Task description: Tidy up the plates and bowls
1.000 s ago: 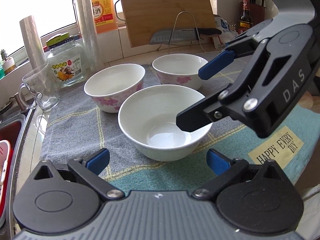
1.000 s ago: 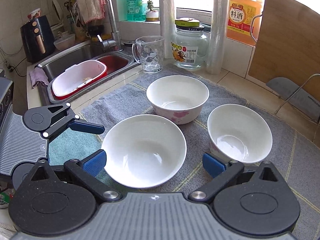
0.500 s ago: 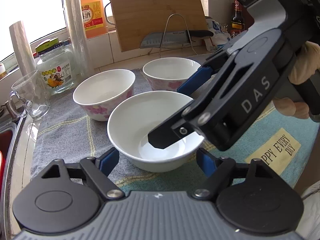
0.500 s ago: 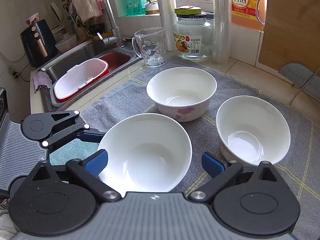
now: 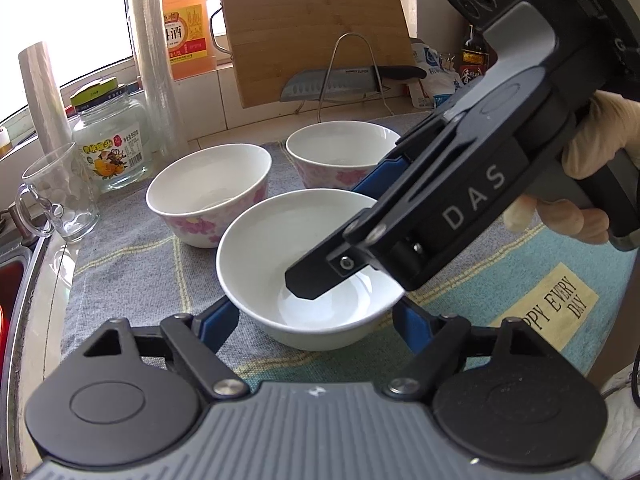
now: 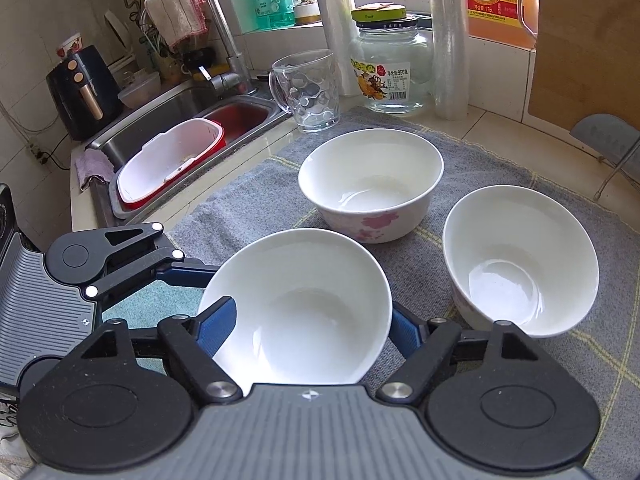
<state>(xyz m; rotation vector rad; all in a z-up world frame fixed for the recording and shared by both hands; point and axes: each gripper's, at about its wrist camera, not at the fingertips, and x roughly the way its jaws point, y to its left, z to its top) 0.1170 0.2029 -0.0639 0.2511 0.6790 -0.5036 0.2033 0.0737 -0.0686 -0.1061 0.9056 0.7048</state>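
Note:
A plain white bowl (image 5: 272, 248) (image 6: 312, 296) stands nearest on the grey mat (image 5: 128, 264) (image 6: 248, 208). My left gripper (image 5: 314, 320) straddles its lower sides, blue pads (image 5: 216, 320) pressed against it. My right gripper (image 6: 308, 332) comes in from the right over the same bowl, and its jaws are closing, with both pads at the bowl's sides. In the left wrist view the right gripper (image 5: 344, 232) covers the bowl's right half. Two pink-flowered bowls (image 5: 208, 184) (image 5: 340, 148) sit behind, apart from each other (image 6: 372, 184) (image 6: 520, 256).
A glass mug (image 6: 308, 88), a labelled jar (image 6: 388, 72) and film rolls line the mat's far edge. The sink (image 6: 180, 120) with a red-and-white tub (image 6: 168, 164) lies to the left. A cutting board (image 5: 312, 28) and knife (image 5: 332, 84) stand behind. A gloved hand (image 5: 580, 160) holds the right gripper.
Both grippers' jaws have narrowed from wide open onto the plain white bowl, the left one first. The right gripper has come in lower and closer over the bowl.

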